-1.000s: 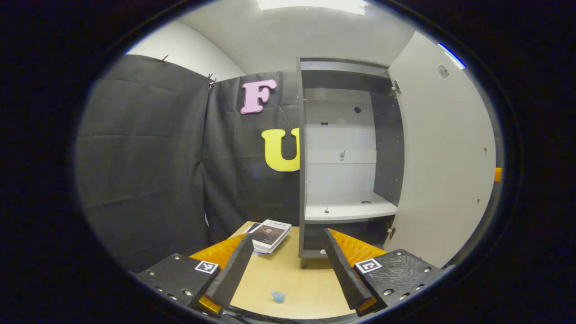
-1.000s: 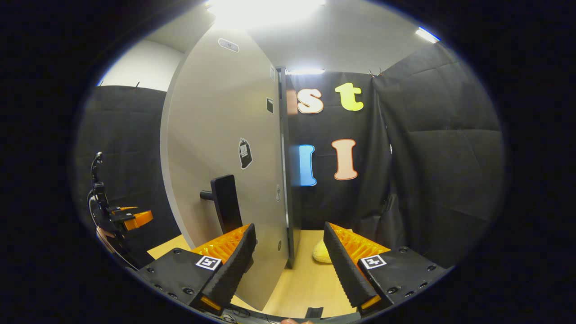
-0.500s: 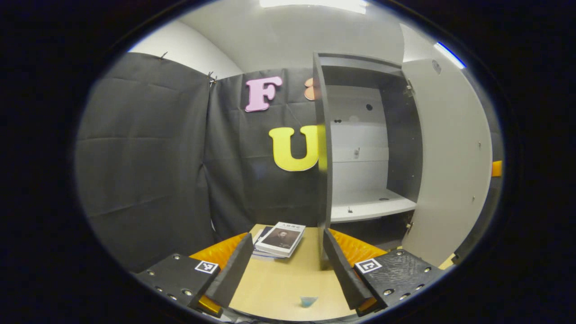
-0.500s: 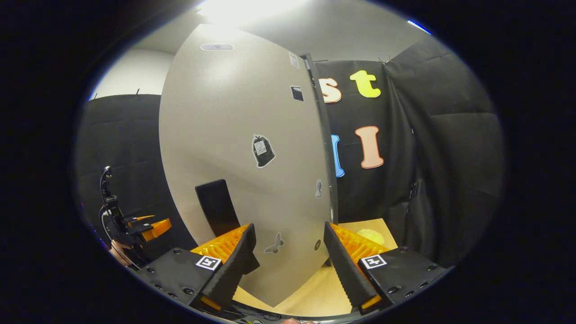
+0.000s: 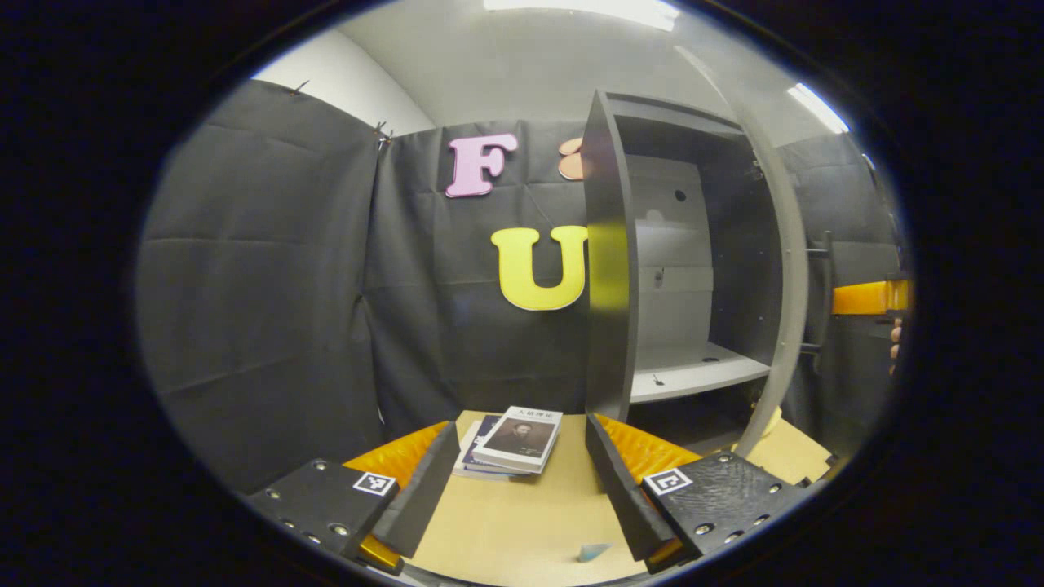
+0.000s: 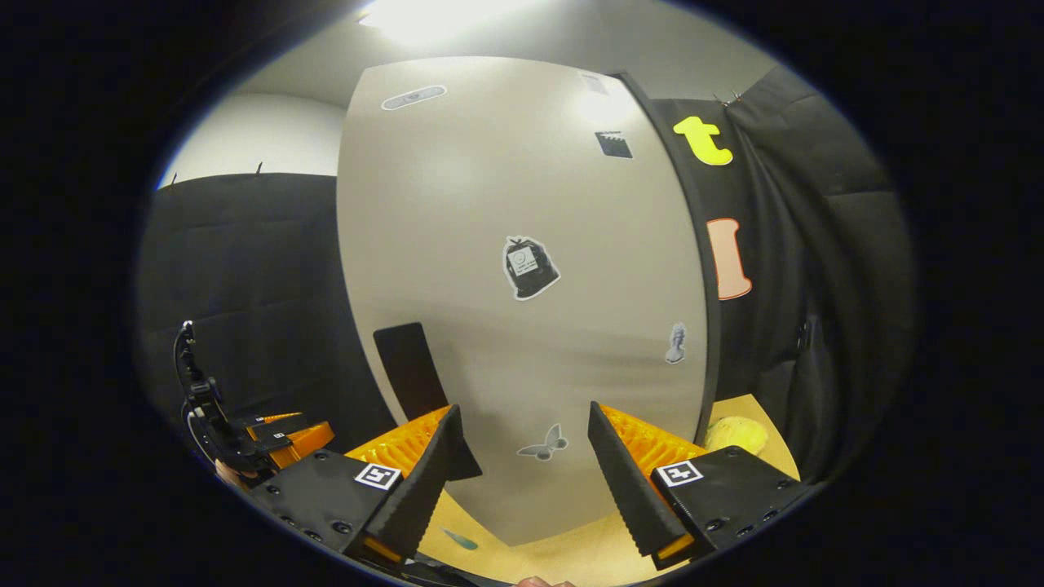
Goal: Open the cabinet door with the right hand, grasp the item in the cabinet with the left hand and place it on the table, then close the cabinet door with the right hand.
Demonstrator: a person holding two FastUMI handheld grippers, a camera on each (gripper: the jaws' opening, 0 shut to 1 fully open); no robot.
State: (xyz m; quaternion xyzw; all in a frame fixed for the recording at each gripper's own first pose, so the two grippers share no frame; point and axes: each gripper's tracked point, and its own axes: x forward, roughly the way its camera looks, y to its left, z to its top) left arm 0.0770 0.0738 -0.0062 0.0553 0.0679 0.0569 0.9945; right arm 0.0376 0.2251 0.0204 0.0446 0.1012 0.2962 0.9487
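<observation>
The cabinet door point(image 6: 522, 310) has been swung nearly shut over the last second by the right gripper point(image 6: 522, 481), jaws apart. The books point(image 5: 512, 440) lie on the tabletop point(image 5: 522, 522); the left gripper point(image 5: 522, 489) hangs apart, empty.

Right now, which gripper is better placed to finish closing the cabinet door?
Right. The right gripper is open and faces the outside of the cabinet door, its black handle beside its fingers. The left gripper hangs open over the table near the books.
</observation>
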